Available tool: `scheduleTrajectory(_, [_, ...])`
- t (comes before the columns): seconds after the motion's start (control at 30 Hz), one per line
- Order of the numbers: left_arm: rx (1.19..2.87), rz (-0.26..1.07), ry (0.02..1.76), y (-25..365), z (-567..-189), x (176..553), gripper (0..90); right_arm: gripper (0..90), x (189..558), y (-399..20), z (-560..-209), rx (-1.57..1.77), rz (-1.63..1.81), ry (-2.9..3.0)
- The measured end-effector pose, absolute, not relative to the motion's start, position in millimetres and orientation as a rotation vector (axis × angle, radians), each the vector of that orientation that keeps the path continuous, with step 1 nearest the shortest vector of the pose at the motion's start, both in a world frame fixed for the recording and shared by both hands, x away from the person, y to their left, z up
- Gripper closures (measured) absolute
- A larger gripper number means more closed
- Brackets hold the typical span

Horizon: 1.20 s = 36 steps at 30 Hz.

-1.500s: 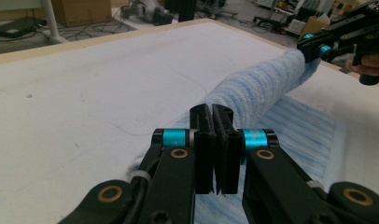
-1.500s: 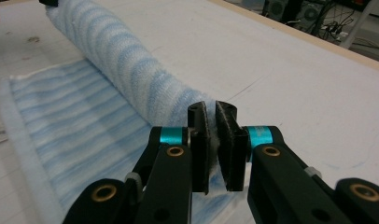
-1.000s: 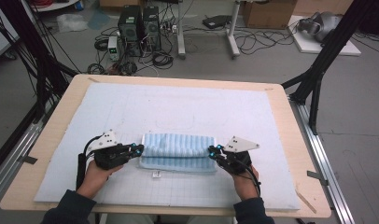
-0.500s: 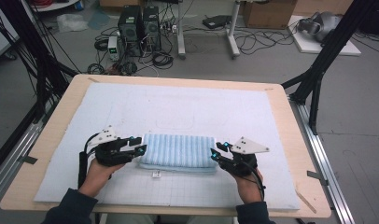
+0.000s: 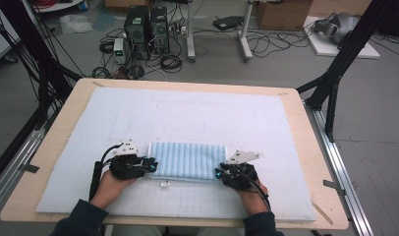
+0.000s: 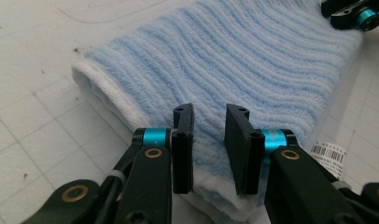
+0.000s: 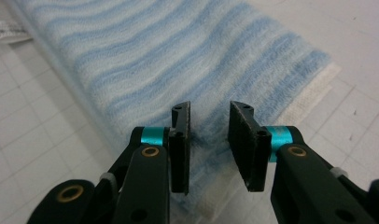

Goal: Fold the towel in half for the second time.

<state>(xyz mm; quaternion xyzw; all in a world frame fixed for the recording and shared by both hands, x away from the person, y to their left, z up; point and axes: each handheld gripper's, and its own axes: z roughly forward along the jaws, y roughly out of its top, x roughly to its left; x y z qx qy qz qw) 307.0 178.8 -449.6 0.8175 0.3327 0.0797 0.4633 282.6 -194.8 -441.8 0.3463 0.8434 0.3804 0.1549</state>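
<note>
A folded light-blue striped towel [image 5: 187, 161] lies flat on the white mat [image 5: 197, 113], its white label [image 5: 164, 184] sticking out at the near edge. My left gripper [image 5: 151, 164] is at the towel's near left corner. In the left gripper view, the left gripper [image 6: 210, 121] has a gap between its jaws over the towel [image 6: 253, 56] end, and its pads are not pressing on cloth. My right gripper [image 5: 219, 173] is at the near right corner. It [image 7: 210, 116] stands the same way over the towel [image 7: 178, 51]. Both pairs of jaws have just been closing a little, with towel under the gaps.
The mat covers a wooden table [image 5: 55, 142]. Black frame posts [image 5: 335, 78] stand at both sides. Computers [image 5: 148, 24] and cables lie on the floor beyond the far edge. Bare mat stretches beyond the towel and to both sides.
Both grippers, shut at the towel's ends a second ago, now have their jaws apart. Each has shifted slightly toward the towel's near corners. The towel lies as before.
</note>
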Motion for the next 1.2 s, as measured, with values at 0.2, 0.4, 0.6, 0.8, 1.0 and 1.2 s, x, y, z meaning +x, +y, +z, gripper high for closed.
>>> scheduleTrajectory(0.2, [2.021, 0.194, 0.804, 183, -449, 302, 74.8, 66.5, 273, -197, -442, 0.983, 1.098, 2.425])
scheduleTrajectory(0.4, [1.868, 0.233, 0.818, 201, -442, 307, 55.3, 51.7, 269, -210, -426, 0.951, 1.22, 2.315])
scheduleTrajectory(0.6, [1.693, 0.345, 0.849, 222, -428, 311, 34.2, 33.5, 266, -233, -410, 0.996, 1.249, 2.152])
scheduleTrajectory(0.8, [1.636, 0.433, 0.84, 238, -421, 312, 18.5, 14.6, 263, -260, -409, 1.07, 1.124, 2.027])
scheduleTrajectory(1.0, [1.598, 0.437, 0.844, 247, -421, 311, 18.6, 11.4, 255, -286, -407, 1.116, 1.151, 1.94])
scheduleTrajectory(1.2, [1.592, 0.452, 0.847, 250, -421, 310, 18.6, 11.0, 252, -301, -407, 1.146, 1.183, 1.901])
